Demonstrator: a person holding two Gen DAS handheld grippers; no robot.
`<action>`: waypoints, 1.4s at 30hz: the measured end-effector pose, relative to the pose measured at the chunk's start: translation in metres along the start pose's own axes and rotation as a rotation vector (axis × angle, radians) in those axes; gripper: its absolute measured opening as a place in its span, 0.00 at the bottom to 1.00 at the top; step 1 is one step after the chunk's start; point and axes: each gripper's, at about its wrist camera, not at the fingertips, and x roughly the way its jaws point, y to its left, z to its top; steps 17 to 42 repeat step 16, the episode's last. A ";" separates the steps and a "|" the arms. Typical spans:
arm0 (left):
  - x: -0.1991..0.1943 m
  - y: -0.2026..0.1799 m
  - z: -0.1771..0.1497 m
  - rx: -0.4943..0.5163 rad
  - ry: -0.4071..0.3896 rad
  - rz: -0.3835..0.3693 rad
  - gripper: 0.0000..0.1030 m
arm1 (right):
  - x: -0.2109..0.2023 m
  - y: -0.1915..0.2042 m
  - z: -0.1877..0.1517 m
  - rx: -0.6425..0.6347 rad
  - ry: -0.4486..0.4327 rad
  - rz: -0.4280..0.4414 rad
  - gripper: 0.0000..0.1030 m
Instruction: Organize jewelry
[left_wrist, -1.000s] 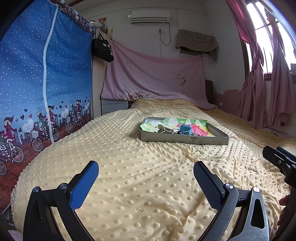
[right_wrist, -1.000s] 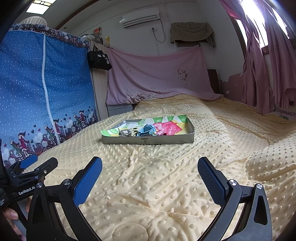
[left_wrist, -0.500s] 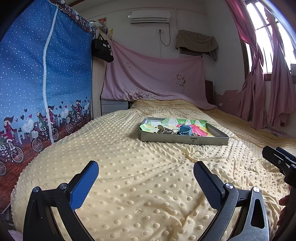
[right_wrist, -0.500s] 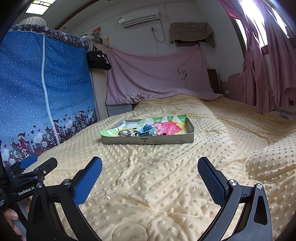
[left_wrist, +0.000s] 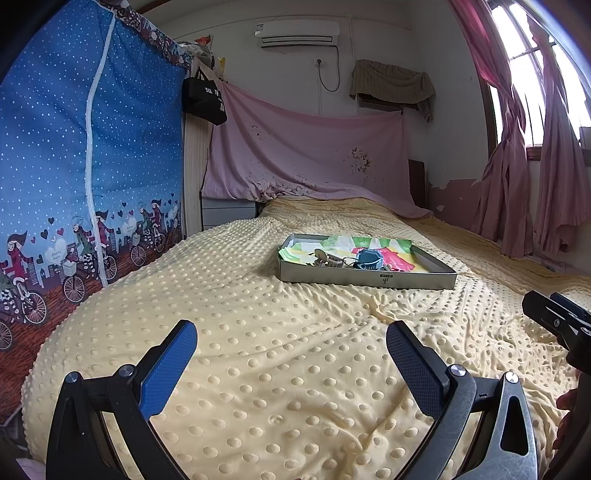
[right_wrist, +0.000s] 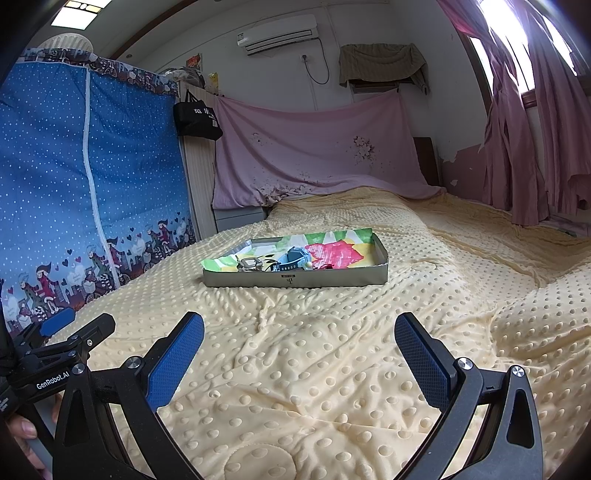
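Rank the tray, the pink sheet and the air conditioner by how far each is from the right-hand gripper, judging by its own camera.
From the right gripper:
1. Tray, straight ahead on the bed.
2. Pink sheet, draped at the bed's far end.
3. Air conditioner, high on the back wall.

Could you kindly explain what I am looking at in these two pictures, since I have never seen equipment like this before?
There is no robot here: a person holds a two-fingered claw in each hand, and each claw carries a wide-angle camera looking along its fingers. One picture is from the left claw, the other from the right claw. Both are open and hold nothing. They hover over a bed with a bumpy yellow blanket. Further up the bed lies a shallow grey tray, lined with colourful paper, holding a small heap of jewelry, too small to identify piece by piece.
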 end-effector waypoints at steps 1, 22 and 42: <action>0.000 0.000 0.000 0.000 0.002 0.000 1.00 | 0.000 0.000 0.000 0.000 0.000 0.000 0.99; -0.003 0.000 0.000 0.011 -0.018 0.006 1.00 | -0.001 0.000 0.000 0.003 -0.003 0.002 0.99; -0.003 0.000 0.000 0.011 -0.018 0.006 1.00 | -0.001 0.000 0.000 0.003 -0.003 0.002 0.99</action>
